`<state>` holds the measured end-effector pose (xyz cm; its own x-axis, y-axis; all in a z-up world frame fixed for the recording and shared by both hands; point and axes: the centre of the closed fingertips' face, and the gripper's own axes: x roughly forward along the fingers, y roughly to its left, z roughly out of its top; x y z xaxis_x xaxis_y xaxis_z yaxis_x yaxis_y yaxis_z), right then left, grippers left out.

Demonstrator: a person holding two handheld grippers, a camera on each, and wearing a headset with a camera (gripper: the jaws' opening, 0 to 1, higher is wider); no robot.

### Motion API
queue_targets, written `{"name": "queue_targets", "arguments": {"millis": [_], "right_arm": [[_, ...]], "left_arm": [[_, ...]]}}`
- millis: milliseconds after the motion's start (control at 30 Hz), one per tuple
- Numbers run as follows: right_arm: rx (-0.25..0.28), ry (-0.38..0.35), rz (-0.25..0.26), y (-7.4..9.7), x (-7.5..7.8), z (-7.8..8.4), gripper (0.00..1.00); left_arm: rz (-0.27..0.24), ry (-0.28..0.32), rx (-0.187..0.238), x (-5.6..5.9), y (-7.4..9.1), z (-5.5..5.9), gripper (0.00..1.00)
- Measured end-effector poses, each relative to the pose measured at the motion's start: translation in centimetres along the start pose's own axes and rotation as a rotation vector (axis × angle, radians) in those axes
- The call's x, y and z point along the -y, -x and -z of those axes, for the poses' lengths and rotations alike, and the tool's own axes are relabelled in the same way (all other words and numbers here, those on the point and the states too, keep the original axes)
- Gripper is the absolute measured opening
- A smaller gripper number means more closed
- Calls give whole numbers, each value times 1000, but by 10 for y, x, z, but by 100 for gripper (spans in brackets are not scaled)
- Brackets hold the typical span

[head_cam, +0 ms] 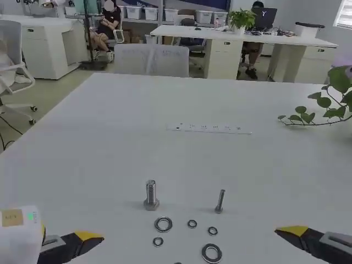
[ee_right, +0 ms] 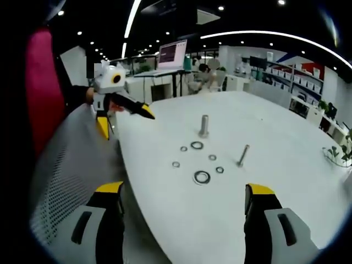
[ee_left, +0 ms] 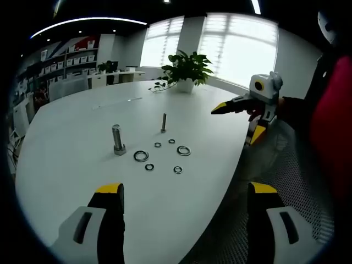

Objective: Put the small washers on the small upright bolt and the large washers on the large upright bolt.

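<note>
My left claw [ee_left: 186, 190] and right claw [ee_right: 184, 190] gape wide, empty. On the table [head_cam: 110, 137], six washers [head_cam: 163, 224], I think, lie loose before the large bolt [head_cam: 151, 195] and small bolt [head_cam: 220, 201].

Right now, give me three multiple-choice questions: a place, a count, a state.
1. Relative to the large bolt and small bolt, the washers lie: A threaded on them; B on the table, at their near side; C beyond them.
2. Large washers number: A one; B two; C four.
3. The left gripper and right gripper are: A open; B shut; C holding washers.
Answers: B, all loose on the near side; B, two big rings among four small; A, both jaw pairs stand apart, empty.
</note>
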<state>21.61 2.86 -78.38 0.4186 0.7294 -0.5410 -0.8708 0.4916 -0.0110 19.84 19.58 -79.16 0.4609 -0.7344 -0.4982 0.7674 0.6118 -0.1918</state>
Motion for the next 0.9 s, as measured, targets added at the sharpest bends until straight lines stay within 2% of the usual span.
{"name": "queue_targets", "arguments": {"millis": [700, 900], "right_arm": [[-16, 13, -17, -2, 2, -1, 89], [-18, 33, -26, -5, 1, -7, 89]], "left_arm": [[-22, 6, 14, -5, 3, -2, 92], [-26, 5, 22, -6, 4, -4, 92]]}}
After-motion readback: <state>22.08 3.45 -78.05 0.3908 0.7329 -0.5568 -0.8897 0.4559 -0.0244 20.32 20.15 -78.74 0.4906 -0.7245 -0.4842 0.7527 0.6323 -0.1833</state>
